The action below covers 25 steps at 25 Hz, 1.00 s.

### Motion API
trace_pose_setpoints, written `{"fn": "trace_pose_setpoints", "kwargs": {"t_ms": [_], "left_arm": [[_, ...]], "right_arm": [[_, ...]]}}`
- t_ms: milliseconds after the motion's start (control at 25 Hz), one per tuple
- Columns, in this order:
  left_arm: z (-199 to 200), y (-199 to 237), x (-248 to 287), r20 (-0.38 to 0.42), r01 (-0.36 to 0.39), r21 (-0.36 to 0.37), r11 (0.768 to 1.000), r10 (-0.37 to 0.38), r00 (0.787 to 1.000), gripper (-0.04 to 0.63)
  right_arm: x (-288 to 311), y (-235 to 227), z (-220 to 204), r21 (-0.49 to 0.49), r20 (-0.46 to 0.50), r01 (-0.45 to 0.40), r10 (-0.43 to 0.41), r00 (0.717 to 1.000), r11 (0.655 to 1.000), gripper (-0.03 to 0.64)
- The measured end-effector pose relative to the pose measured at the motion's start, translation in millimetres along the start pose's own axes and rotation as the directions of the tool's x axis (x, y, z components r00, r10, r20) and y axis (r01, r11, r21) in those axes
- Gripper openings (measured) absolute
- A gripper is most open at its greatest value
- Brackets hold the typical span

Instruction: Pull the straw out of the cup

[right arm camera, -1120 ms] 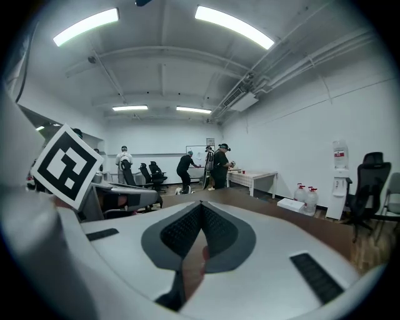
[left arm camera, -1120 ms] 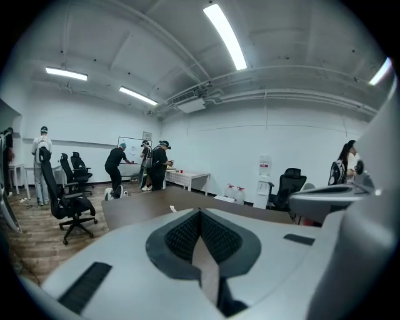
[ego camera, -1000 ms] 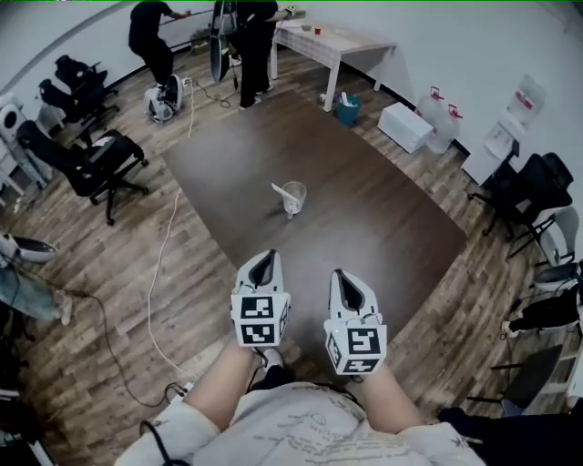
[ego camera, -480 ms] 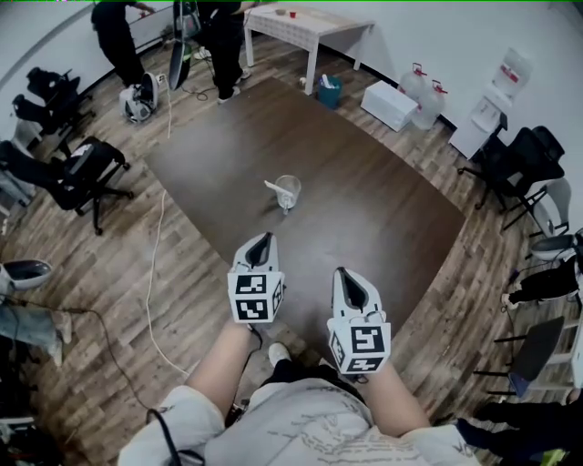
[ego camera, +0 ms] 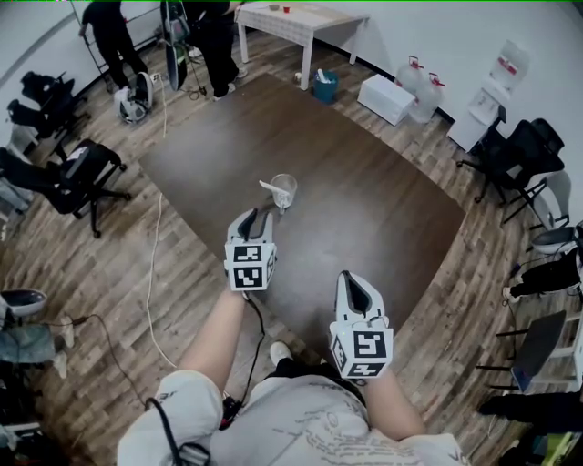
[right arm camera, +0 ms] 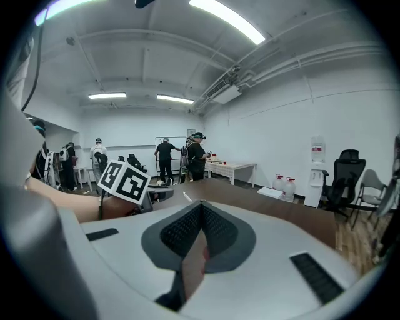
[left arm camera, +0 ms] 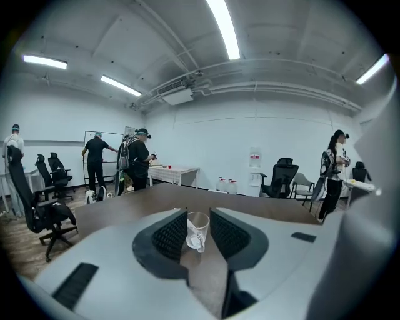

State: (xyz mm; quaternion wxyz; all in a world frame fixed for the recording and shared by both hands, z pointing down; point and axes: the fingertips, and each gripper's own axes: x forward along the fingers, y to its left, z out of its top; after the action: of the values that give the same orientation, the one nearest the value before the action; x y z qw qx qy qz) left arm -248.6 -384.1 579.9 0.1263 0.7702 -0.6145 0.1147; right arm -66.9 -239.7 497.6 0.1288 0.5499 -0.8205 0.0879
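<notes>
your left gripper [ego camera: 257, 217]: reaches out over the brown table [ego camera: 383, 218], tips just short of the cup; its jaws are opening, and in the left gripper view [left arm camera: 199, 216] the cup shows in the gap between them, the pads not touching it.
your right gripper [ego camera: 352, 282]: hangs back near your body over the table's near edge, well apart from the cup; in the right gripper view [right arm camera: 200, 207] its jaws are clenched tip to tip.
cup [ego camera: 284, 188]: clear, upright, standing on the table just beyond your left gripper's tips.
straw [ego camera: 270, 189]: white, sitting in the cup, its top leaning out over the rim toward the left of the head view.
background: people [ego camera: 211, 36] stand beside a white table [ego camera: 301, 18] at the far wall; black office chairs [ego camera: 73, 177] ring the wood floor.
</notes>
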Motion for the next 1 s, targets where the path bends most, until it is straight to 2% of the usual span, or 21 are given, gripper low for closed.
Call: {"fn": "trace_pose_setpoints", "kwargs": {"t_ms": [240,440,560,760,1000], "left_arm": [[-5,13,54,-0.012,0.039,0.02,0.999,-0.039,0.999,0.141],[-15,30,99,-0.046,0.023,0.035,0.999,-0.022,0.999,0.152],[-30,43,120,-0.09,0.024,0.008,1.0,-0.023,0.996,0.152],[-39,37,140,-0.115,0.085,-0.058,0.995,-0.091,0.989,0.152],[-37,30,152,-0.117,0.107,-0.042,0.993,-0.111,0.987,0.15]], "right_arm": [[0,-12,-13,0.0,-0.033,0.039,-0.039,0.999,0.999,0.009],[4,-26,-14,-0.012,-0.055,0.073,-0.073,0.996,0.997,0.009],[7,-32,-17,-0.014,-0.07,0.09,-0.091,0.993,0.996,0.011],[12,-39,-21,-0.027,-0.093,0.103,-0.105,0.99,0.994,0.009],[17,-44,-17,-0.05,-0.098,0.105,-0.11,0.989,0.993,0.009]]}}
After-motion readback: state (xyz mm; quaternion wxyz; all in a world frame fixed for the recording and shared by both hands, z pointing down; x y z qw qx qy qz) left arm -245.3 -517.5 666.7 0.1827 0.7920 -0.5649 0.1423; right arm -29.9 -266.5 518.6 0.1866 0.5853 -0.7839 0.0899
